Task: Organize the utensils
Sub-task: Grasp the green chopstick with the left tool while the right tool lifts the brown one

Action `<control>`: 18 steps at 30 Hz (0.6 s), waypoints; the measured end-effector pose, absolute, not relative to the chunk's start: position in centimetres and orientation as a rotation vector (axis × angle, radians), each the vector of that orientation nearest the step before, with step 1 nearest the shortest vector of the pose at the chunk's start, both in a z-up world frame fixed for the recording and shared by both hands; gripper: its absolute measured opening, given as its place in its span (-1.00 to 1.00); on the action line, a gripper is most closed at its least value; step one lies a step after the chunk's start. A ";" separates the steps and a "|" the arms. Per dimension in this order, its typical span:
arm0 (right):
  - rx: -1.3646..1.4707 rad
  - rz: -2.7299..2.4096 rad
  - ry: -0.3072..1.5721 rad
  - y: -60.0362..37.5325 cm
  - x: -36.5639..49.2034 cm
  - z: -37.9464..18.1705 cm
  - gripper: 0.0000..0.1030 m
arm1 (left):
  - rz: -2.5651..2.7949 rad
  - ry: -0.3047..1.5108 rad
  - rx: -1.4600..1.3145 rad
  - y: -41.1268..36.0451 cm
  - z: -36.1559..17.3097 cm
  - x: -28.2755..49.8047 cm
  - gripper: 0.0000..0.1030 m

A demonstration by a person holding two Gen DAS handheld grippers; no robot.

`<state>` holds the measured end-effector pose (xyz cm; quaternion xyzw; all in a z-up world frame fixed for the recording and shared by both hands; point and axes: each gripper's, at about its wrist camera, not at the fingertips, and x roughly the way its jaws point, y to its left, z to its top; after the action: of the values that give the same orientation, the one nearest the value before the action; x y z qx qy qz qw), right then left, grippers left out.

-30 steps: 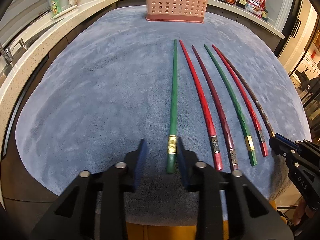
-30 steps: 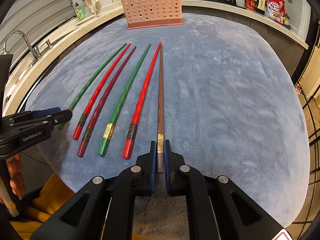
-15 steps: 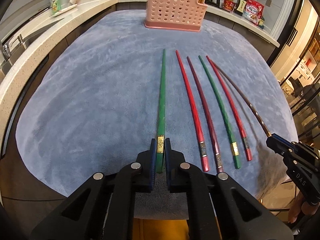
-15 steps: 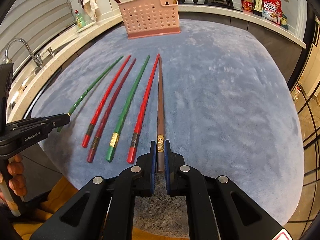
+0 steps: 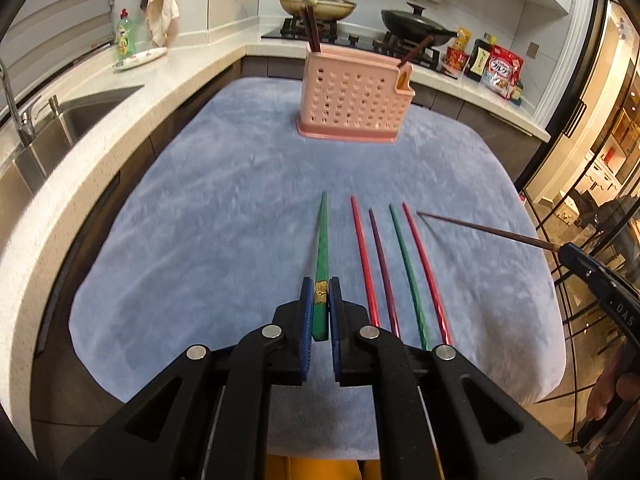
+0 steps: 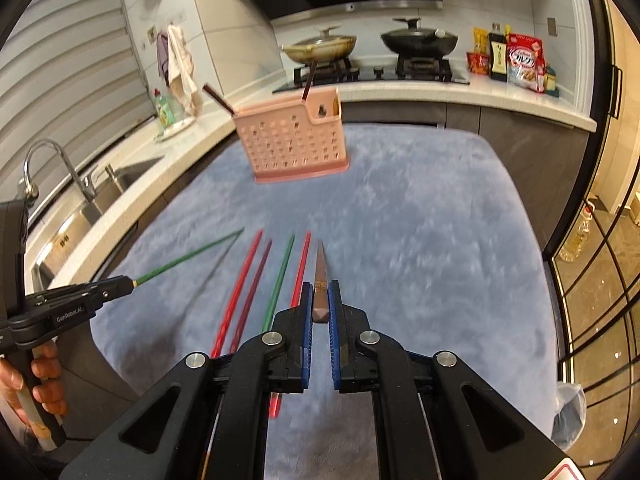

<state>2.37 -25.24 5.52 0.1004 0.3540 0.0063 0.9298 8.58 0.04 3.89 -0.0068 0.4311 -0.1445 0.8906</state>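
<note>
Chopsticks are split between mat and air in this kitchen scene. The left gripper (image 5: pixel 319 300) clamps the thick end of a green chopstick (image 5: pixel 321 256), its tip raised above the blue mat (image 5: pixel 200 240). The right gripper (image 6: pixel 319 304) is clenched on a brown chopstick (image 6: pixel 319 276), likewise held clear of the cloth. Four more lie side by side on the mat between the two: red (image 5: pixel 362 256), maroon (image 5: pixel 383 264), green (image 5: pixel 406 268) and red (image 5: pixel 426 268). At the mat's far end stands a pink basket (image 5: pixel 352 100), with dark chopsticks (image 5: pixel 311 30) poking out of it.
</note>
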 end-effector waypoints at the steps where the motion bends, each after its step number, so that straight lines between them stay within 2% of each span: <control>1: 0.208 0.009 0.710 -25.6 2.7 6.2 -0.87 | -0.299 0.884 -0.017 0.1 4.3 8.9 -0.86; 10: 0.191 -0.024 0.614 -27.9 5.9 9.9 -0.87 | -0.271 0.788 -0.013 0.2 8.0 12.8 -0.86; 18: 0.198 -0.031 0.594 -28.9 8.4 10.9 -0.87 | -0.253 0.729 0.010 -0.2 10.4 16.0 -0.85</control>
<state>8.39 -28.90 10.95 0.0975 0.2920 -0.0154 0.9513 16.00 -0.16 10.39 0.0047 0.3553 -0.1234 0.9265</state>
